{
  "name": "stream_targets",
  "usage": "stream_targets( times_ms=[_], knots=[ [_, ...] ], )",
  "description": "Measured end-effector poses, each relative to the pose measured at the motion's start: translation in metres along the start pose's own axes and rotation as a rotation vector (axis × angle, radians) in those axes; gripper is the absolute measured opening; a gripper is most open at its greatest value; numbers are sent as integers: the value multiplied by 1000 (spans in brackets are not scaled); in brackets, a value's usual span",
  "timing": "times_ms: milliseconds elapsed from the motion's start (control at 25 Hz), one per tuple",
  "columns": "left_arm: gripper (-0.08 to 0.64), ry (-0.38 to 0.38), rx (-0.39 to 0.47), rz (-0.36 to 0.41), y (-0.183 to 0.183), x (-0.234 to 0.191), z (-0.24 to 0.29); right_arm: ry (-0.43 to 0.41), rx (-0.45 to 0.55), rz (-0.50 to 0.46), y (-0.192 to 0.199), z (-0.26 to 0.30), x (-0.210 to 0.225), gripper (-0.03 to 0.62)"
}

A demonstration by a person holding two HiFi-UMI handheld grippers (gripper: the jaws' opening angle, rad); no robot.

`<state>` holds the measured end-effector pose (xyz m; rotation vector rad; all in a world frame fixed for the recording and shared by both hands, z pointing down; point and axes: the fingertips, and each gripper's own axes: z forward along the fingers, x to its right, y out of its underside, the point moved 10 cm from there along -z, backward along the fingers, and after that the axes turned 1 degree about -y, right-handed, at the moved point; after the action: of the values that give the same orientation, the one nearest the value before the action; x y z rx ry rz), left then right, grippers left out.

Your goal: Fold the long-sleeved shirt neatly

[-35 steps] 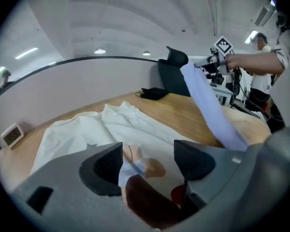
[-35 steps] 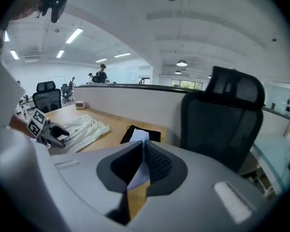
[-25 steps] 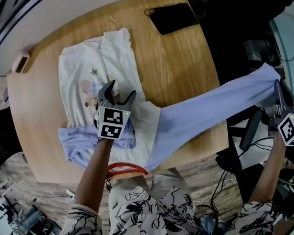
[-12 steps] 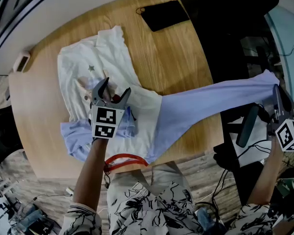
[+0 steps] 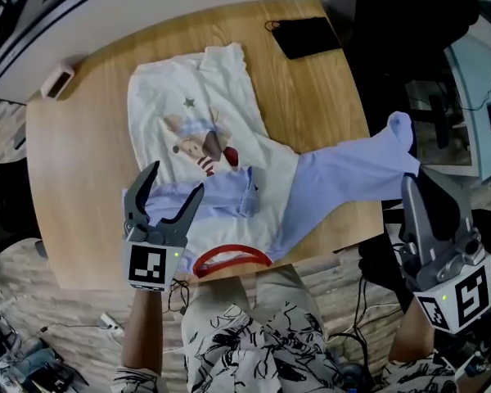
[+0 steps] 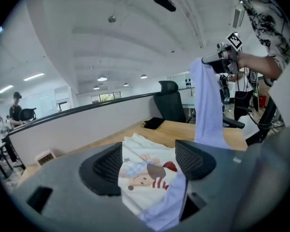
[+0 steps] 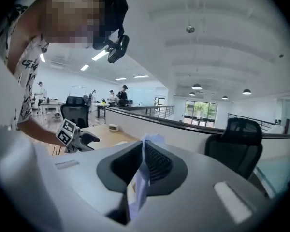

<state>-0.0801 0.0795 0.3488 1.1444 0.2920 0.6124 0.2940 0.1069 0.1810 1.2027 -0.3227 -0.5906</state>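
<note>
A white long-sleeved shirt (image 5: pixel 198 121) with a cartoon print lies flat on the wooden table (image 5: pixel 78 162). Its left lavender sleeve (image 5: pixel 221 196) is folded across the hem. The right lavender sleeve (image 5: pixel 344 170) rises off the table edge, and my right gripper (image 5: pixel 413 182) is shut on its cuff end, held up in the air. In the right gripper view the fabric (image 7: pixel 143 173) is pinched between the shut jaws. My left gripper (image 5: pixel 173 187) hovers open above the shirt's near edge with nothing between its fingers; the left gripper view shows the print (image 6: pixel 147 170) through the gap.
A black flat case (image 5: pixel 307 36) lies at the table's far right. A small white device (image 5: pixel 59 80) sits at the far left edge. A red strap (image 5: pixel 229 257) hangs at the near edge by the person. An office chair (image 6: pixel 170 100) stands beyond the table.
My left gripper has lifted off the shirt and drawn back toward the near edge. My right gripper has swung the sleeve inward and up, so the sleeve is no longer stretched out sideways.
</note>
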Motion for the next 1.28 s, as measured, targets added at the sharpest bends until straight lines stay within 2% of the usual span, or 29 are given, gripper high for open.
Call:
stream_targets(
  times_ms=[200, 400, 480, 560, 640, 840, 1040, 1200, 1280],
  knots=[
    [348, -36, 5, -33, 18, -27, -77, -85, 37, 17, -7, 56, -102, 29],
    [351, -30, -38, -10, 49, -39, -129, -175, 96, -9, 9, 120, -201, 29],
    [351, -24, -69, -31, 67, -41, -139, -217, 49, -32, 32, 146, -237, 31],
    [354, -25, -94, -59, 85, -45, -145, -245, -57, -39, 64, 170, -270, 31],
    [354, -27, -113, -75, 100, -48, -149, -270, -88, -39, 92, 193, -298, 31],
    [354, -25, -135, -91, 121, -53, -157, -290, -81, -95, 133, 226, -347, 31],
    [354, -53, -129, -119, 130, -56, -168, -320, -55, -58, 128, 228, -376, 31],
    [354, -74, -132, -142, 136, -58, -175, -310, -125, -38, 156, 244, -388, 32],
    [354, -63, -147, -136, 140, -58, -175, -343, -175, -34, 171, 252, -394, 45]
  ],
)
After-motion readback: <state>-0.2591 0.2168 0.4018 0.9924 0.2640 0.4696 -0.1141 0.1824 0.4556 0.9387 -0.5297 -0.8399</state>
